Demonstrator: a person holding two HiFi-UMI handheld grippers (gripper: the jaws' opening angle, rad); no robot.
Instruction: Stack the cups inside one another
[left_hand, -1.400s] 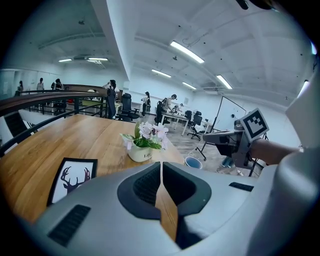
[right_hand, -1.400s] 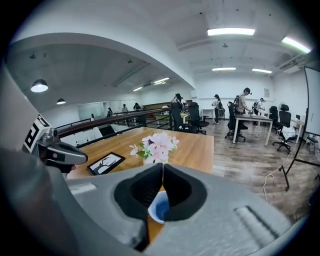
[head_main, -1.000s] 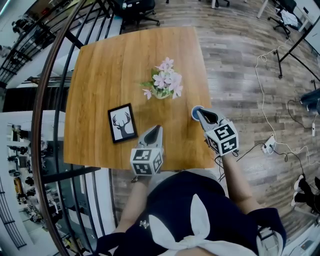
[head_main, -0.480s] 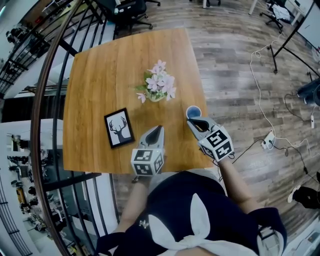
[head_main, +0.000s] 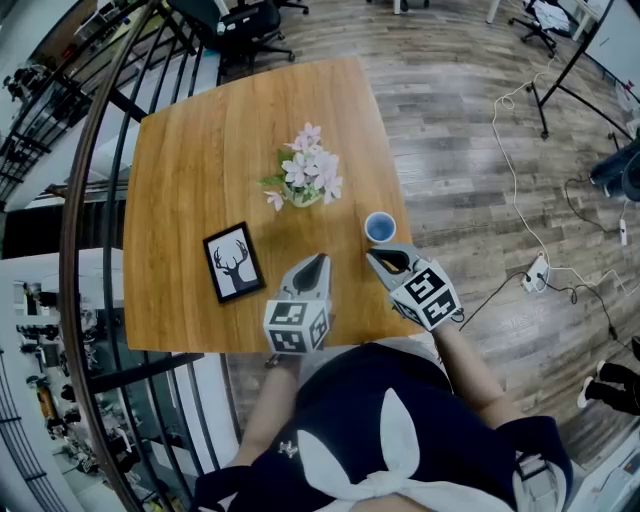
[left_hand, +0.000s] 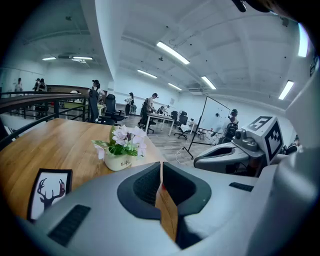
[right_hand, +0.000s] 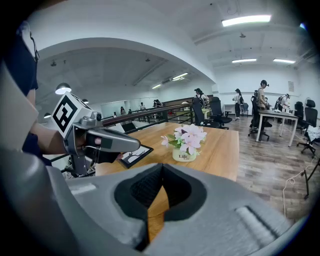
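Observation:
A blue cup (head_main: 380, 228) stands upright on the wooden table (head_main: 200, 150), near its right edge. Whether more cups sit inside it I cannot tell. My right gripper (head_main: 373, 256) is just short of the cup on the near side, apart from it, jaws shut and holding nothing. My left gripper (head_main: 314, 259) hovers over the table's near edge, left of the cup, also shut with nothing in it. In the left gripper view the jaw tips (left_hand: 161, 164) meet; in the right gripper view the tips (right_hand: 162, 166) meet too. The cup is hidden in both gripper views.
A white pot of pink flowers (head_main: 302, 180) stands mid-table behind the cup. A black-framed deer picture (head_main: 232, 262) lies near the front left. A dark metal railing (head_main: 90, 200) runs along the table's left side. Cables (head_main: 530, 250) trail on the floor at the right.
My right gripper has drawn back from the blue cup toward the table's near edge; the cup now stands free. The left gripper has hardly shifted.

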